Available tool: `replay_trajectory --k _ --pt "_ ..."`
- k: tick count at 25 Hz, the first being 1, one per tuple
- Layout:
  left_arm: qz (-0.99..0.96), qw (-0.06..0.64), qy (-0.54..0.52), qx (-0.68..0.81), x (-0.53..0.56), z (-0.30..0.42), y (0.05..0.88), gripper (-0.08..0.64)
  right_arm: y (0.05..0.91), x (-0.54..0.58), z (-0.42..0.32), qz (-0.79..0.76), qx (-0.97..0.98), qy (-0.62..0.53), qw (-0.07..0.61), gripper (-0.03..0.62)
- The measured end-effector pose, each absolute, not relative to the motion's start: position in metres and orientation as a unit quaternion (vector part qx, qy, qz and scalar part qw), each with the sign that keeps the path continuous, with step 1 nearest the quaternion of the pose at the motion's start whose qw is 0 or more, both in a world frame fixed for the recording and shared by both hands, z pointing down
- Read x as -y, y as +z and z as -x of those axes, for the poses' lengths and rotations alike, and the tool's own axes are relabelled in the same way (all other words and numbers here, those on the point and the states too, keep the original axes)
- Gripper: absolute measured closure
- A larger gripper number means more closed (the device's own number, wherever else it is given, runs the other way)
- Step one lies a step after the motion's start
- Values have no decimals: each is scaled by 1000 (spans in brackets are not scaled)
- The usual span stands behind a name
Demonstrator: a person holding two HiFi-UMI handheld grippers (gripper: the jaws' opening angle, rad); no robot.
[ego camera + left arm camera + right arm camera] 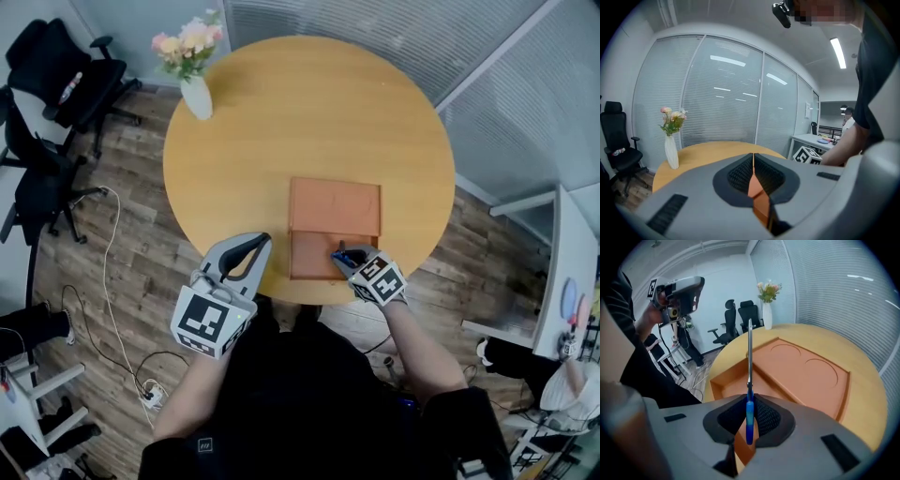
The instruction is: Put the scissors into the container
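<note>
An orange container lies on the round wooden table, its open compartment at the near edge. My right gripper hangs over that compartment, shut on scissors with a blue handle. Their metal blades point forward over the container in the right gripper view. My left gripper is at the table's near edge, left of the container, shut with nothing in it. In the left gripper view its jaws are pressed together.
A white vase with flowers stands at the table's far left edge. Black office chairs and cables on the wooden floor lie to the left. A white desk is at the right. Glass walls with blinds stand behind.
</note>
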State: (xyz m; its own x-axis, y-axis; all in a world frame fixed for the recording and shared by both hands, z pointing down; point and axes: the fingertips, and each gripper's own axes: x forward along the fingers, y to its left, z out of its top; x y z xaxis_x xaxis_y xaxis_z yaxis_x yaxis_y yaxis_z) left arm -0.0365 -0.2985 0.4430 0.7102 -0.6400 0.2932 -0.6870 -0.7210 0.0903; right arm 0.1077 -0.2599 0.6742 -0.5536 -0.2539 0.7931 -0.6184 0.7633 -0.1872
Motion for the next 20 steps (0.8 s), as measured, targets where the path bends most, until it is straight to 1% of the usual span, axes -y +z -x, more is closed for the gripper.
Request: replay_trajectory --k 5,12,20 --pt "-918 102 121 363 291 34 445 543 692 259 -107 -232 842 228 431 532" --pt "-916 103 121 367 288 33 446 542 707 254 -97 -200 837 227 455 532" --pt "-912 111 121 375 285 41 449 543 716 252 -92 -200 832 240 458 532"
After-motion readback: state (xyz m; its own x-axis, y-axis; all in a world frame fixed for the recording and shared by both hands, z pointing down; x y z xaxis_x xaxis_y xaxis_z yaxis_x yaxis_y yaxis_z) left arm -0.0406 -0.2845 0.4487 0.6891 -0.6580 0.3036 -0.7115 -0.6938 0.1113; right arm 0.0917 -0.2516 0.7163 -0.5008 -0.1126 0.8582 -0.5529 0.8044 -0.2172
